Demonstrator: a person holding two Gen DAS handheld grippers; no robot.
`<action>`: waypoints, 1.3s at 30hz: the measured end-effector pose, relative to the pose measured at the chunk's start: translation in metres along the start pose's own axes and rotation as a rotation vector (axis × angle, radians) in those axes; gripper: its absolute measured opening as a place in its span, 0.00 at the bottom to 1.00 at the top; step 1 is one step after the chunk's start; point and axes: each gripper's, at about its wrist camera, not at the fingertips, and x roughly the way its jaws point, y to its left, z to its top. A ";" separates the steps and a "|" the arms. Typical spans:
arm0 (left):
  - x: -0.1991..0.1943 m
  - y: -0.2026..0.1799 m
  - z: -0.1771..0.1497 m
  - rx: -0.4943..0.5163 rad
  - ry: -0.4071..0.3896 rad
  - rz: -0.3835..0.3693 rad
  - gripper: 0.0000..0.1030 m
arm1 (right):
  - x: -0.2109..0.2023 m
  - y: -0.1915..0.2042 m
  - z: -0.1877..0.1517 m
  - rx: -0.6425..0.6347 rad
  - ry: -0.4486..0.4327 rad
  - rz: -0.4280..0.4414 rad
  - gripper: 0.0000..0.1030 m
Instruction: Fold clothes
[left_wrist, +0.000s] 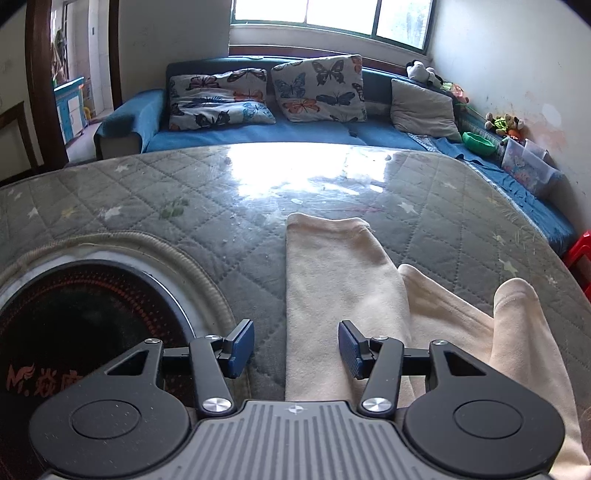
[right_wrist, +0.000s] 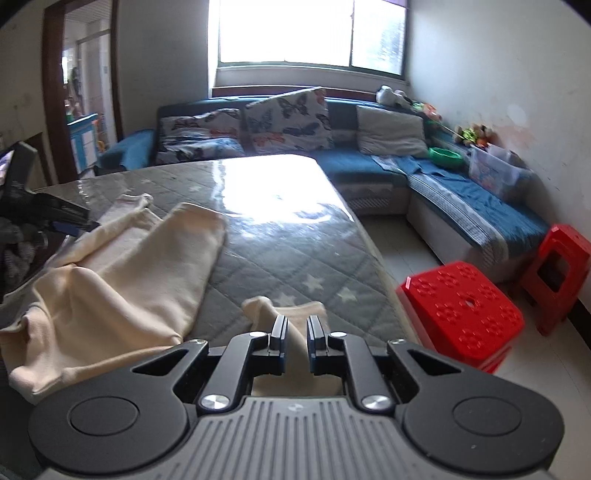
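Note:
A cream garment (left_wrist: 340, 280) lies on the grey quilted table top (left_wrist: 147, 206), one long leg stretched away from me and another fold bunched to the right. My left gripper (left_wrist: 295, 347) hovers open over the near part of that leg, its blue pads (left_wrist: 240, 347) wide apart with nothing between them. In the right wrist view the garment (right_wrist: 147, 258) spreads across the left side of the table. My right gripper (right_wrist: 297, 332) is shut on a raised end of the cream garment near the table's right edge. The left gripper (right_wrist: 70, 221) shows at the far left.
A round black hotplate (left_wrist: 85, 325) is set into the table at the left. A blue sofa (left_wrist: 258, 133) with butterfly cushions runs along the back and right wall. Two red plastic stools (right_wrist: 465, 310) (right_wrist: 557, 266) stand on the floor right of the table.

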 end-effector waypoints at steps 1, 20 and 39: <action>0.000 -0.001 -0.002 0.016 -0.009 0.001 0.44 | 0.001 0.002 0.001 -0.006 -0.001 0.008 0.11; -0.073 0.041 -0.023 -0.019 -0.179 0.118 0.04 | 0.011 0.038 -0.001 -0.085 -0.008 0.119 0.12; -0.192 0.129 -0.125 -0.196 -0.195 0.299 0.04 | 0.017 0.107 -0.024 -0.350 0.140 0.310 0.26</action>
